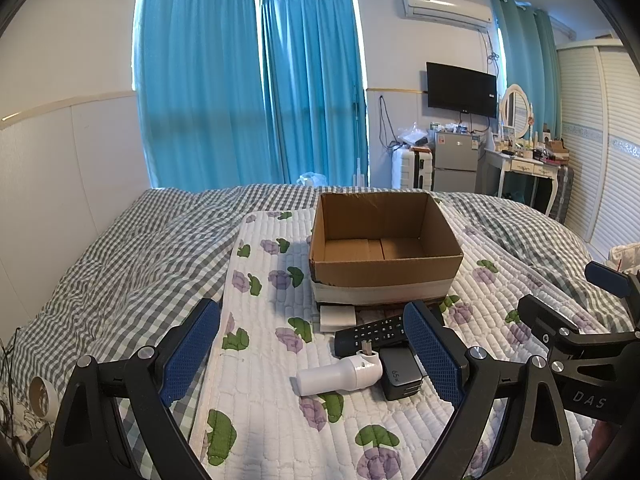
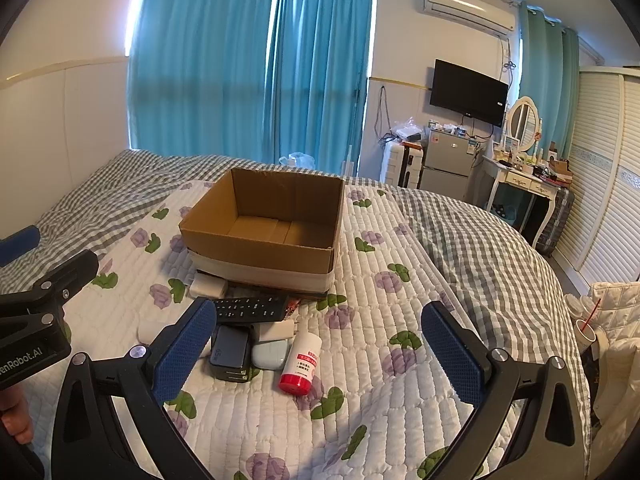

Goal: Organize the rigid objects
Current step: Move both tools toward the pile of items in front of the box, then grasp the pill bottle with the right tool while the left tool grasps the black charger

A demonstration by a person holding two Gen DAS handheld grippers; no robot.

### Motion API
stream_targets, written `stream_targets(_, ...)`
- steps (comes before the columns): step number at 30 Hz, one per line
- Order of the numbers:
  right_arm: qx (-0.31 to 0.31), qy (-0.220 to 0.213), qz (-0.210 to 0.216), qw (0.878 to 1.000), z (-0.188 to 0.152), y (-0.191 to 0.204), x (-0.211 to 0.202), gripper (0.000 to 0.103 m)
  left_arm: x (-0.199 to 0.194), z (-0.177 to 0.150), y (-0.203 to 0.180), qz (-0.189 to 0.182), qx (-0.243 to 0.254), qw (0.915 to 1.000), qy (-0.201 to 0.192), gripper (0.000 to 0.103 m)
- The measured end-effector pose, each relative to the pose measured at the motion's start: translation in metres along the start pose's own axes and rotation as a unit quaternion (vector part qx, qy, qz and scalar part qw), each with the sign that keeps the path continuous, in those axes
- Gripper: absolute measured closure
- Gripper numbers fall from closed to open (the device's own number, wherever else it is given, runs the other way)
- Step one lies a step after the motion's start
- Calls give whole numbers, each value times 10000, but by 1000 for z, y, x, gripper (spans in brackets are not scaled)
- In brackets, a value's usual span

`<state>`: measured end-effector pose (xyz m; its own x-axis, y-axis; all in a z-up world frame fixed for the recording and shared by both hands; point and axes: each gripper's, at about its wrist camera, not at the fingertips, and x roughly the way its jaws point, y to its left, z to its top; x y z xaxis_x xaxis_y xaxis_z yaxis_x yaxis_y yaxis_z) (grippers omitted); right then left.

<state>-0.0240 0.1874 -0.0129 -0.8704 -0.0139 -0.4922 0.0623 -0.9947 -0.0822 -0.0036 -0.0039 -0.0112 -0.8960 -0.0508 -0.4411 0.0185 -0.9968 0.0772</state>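
Observation:
An empty cardboard box point(image 1: 384, 276) point(image 2: 260, 256) stands on a floral quilt on the bed. In front of it lie a black remote point(image 1: 370, 330) point(image 2: 250, 308), a black charger point(image 1: 400, 374) point(image 2: 230, 354), a white tube-shaped device point(image 1: 340, 376), a white bottle with a red cap point(image 2: 301, 362), a pale blue case point(image 2: 270, 354) and a small white box point(image 1: 338, 318) point(image 2: 208, 285). My left gripper point(image 1: 312, 356) is open above the white device and charger. My right gripper point(image 2: 318, 350) is open above the bottle. Neither holds anything.
The floral quilt point(image 1: 272, 412) lies over a grey checked bedspread point(image 1: 132, 260). Blue curtains, a wall TV, a small fridge point(image 1: 456, 160) and a dressing table point(image 2: 520, 184) stand beyond the bed. A wardrobe point(image 2: 600, 184) is at the right.

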Motion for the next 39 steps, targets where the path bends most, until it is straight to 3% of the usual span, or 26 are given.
stream_targets(7, -9, 179, -102, 9998, 1, -1, 6, 0, 2, -3, -1, 11, -3, 10000, 64, 8)
stream_targets(14, 146, 883, -337, 9954, -14, -17, 44, 1, 32, -20, -9, 104, 124, 9980, 617, 8)
stream_targets(25, 149, 2368, 193, 9712, -53, -5, 152, 41, 88, -52, -27, 137, 237, 9871, 1577, 8)
stream_targets(30, 312, 2767, 383, 9597, -69, -3, 190, 47, 103, -62, -37, 42, 230, 9819, 1877, 8)
stream_targets(33, 457, 2749, 400, 9595, -73, -6, 200, 49, 109, -64, -42, -30, 208, 9797, 1994, 8)
stream_targets(34, 520, 2744, 477, 9590, -74, -8, 200, 67, 110, -65, -45, -66, 199, 9789, 2034, 8)
stream_targets(35, 570, 2721, 616, 9586, -74, -10, 198, 67, 112, -65, -47, -97, 169, 9773, 2108, 8)
stream_targets(39, 463, 2471, 496, 9666, -74, -13, 182, 67, 118, -71, -58, -397, -24, 9700, 2396, 10)
